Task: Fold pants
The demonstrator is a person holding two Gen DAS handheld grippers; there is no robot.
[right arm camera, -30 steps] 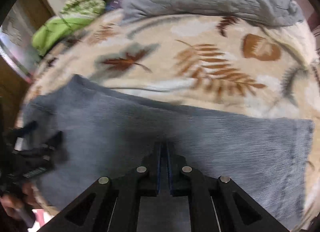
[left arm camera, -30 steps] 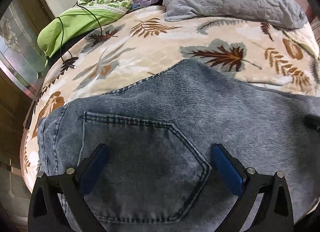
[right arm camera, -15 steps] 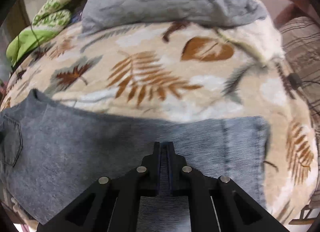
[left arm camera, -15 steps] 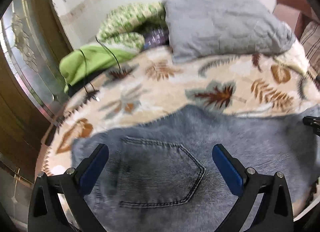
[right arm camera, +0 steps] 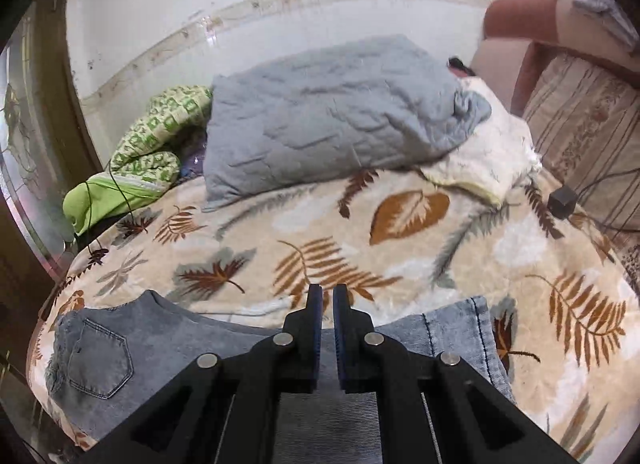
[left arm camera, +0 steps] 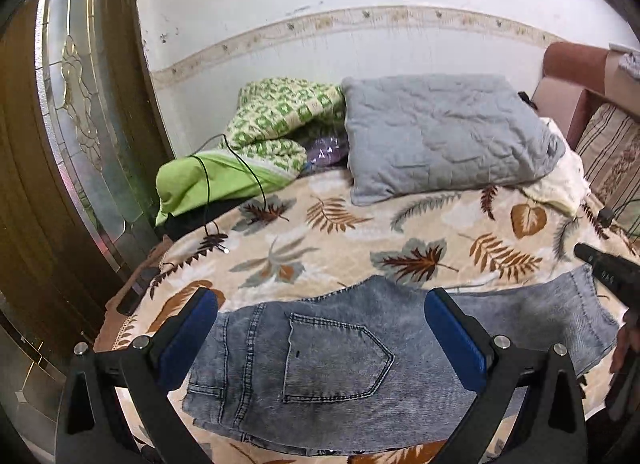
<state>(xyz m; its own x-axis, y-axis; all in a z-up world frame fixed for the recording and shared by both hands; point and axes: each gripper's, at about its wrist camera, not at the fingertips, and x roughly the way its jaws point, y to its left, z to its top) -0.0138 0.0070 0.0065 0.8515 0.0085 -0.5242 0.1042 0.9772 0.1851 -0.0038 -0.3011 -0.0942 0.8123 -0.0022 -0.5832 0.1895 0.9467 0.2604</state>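
While the folded blue denim pants (left arm camera: 340, 368) lie flat on the leaf-print bed blanket (left arm camera: 320, 240) | left tool (left arm camera: 320, 340) — released | right tool (right arm camera: 324, 328) — clenched, gripping nothing

No readable text, label, brand, number or sign appeared anywhere in either wrist view at that moment.

Beyond the jaws, a bed under a beige leaf-printed fleece blanket (left arm camera: 320, 232); farther on, a grey quilted pillow (left arm camera: 440, 140) against a white wall with a patterned border strip (left arm camera: 280, 32). Left: brown wooden door with frosted glass (left arm camera: 80, 104). Right: pink upholstered headboard (right arm camera: 516, 32).
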